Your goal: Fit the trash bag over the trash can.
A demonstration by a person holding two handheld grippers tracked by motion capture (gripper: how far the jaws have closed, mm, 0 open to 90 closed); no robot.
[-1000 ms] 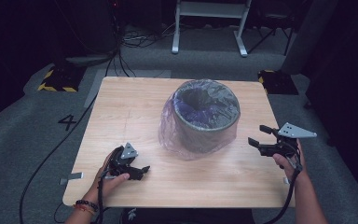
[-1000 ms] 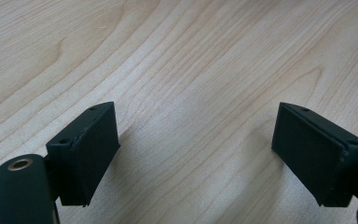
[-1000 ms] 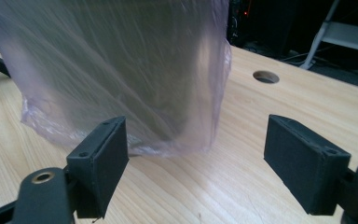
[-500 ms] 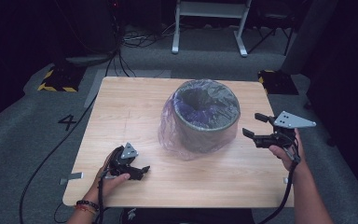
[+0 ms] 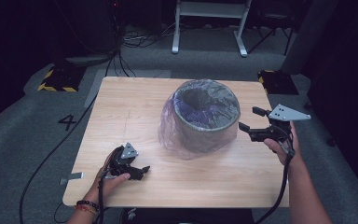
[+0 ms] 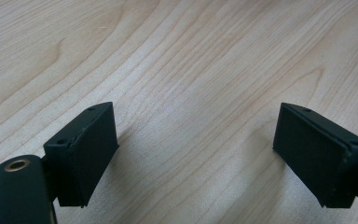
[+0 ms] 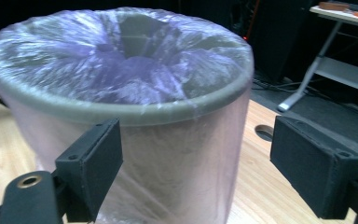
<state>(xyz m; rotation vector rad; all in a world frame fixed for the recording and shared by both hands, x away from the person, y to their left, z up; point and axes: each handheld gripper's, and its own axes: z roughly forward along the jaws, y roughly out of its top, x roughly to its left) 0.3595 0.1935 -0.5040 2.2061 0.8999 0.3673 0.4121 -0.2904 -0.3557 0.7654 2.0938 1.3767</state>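
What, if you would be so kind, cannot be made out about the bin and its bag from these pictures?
- Bottom of the bin: in the high view and the right gripper view, the purple bag sags inside and covers it.
- Bin's far side: in the right gripper view, its own wall hides it.
- Bin's base: in the right gripper view, cut off by the lower edge behind the right gripper's fingers.

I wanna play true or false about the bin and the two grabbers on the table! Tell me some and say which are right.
1. The bin has a see-through plastic bag over it. True.
2. The bin lies tipped on its side. False: it stands upright on the table.
3. The left gripper holds the bag. False: it is open, low over bare wood.
4. The right gripper is open beside the bin. True.
5. The bin is full of toys. False: just the bag lining shows.
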